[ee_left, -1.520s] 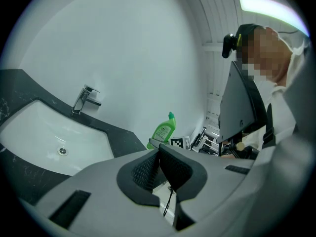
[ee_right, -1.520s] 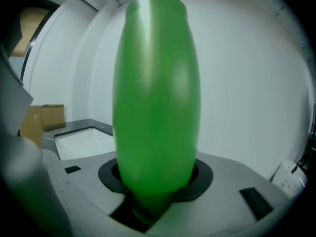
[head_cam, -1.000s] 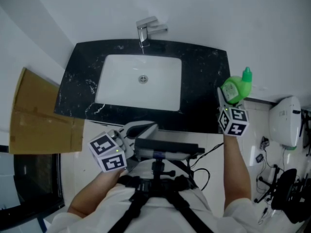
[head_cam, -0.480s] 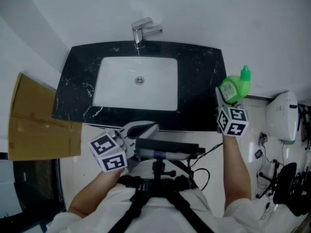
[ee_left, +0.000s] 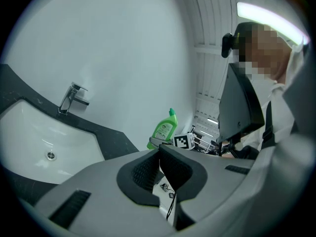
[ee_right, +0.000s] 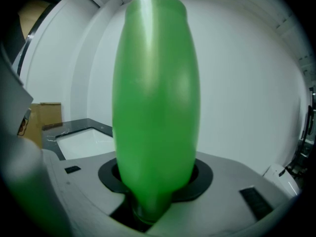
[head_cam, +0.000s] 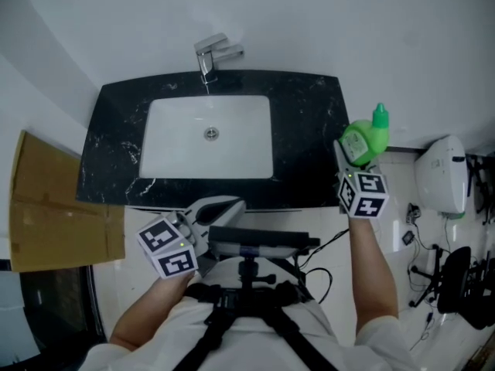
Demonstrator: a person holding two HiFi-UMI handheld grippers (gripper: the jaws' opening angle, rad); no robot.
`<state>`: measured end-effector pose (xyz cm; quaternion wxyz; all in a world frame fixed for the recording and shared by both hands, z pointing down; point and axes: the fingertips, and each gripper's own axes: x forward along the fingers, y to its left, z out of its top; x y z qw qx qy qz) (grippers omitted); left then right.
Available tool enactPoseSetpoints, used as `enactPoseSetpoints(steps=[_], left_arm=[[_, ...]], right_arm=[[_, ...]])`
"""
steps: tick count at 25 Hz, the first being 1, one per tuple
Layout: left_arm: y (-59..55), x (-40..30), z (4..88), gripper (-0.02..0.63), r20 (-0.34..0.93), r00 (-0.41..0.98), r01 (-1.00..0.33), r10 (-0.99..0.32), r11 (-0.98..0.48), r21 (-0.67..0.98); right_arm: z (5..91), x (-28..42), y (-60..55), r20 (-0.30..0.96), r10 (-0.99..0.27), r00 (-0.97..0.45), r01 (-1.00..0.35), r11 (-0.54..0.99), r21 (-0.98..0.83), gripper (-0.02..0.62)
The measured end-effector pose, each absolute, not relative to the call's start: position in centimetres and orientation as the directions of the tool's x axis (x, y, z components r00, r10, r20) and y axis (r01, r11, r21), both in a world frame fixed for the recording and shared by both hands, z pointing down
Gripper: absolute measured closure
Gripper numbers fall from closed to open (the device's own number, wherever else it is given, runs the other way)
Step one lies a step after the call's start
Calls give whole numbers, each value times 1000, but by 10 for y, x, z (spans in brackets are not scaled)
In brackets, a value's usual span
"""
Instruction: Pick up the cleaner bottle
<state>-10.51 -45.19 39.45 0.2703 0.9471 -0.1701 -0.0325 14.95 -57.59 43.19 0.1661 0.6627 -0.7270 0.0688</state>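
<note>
The green cleaner bottle point(head_cam: 365, 140) hangs in the air at the right end of the black counter point(head_cam: 309, 122), clear of it. My right gripper point(head_cam: 346, 154) is shut on the bottle's lower body. In the right gripper view the green bottle point(ee_right: 155, 98) fills the middle, wedged between the jaws. The left gripper view shows the same bottle point(ee_left: 164, 128) far off, upright with its capped neck on top. My left gripper point(head_cam: 219, 209) is low at the front left, below the counter's edge; its jaws are shut and hold nothing.
A white sink basin point(head_cam: 207, 136) with a chrome tap point(head_cam: 210, 55) is set in the counter. Cardboard point(head_cam: 54, 207) leans at the left. A white appliance point(head_cam: 441, 178) and cables lie on the floor at the right. A black camera rig point(head_cam: 251, 246) hangs at my chest.
The view has slid so the sink and bottle sit a little further left and lower. The right gripper keeps the bottle raised; the left gripper has barely moved.
</note>
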Motion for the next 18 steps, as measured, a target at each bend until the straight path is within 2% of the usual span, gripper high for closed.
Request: enactPoseSetpoints(steps=[18], left_arm=[[-457, -98, 394, 611, 12, 953, -265, -304, -808, 526]], right_arm=[[412, 152, -554, 319, -947, -34, -991, 72, 108, 416]])
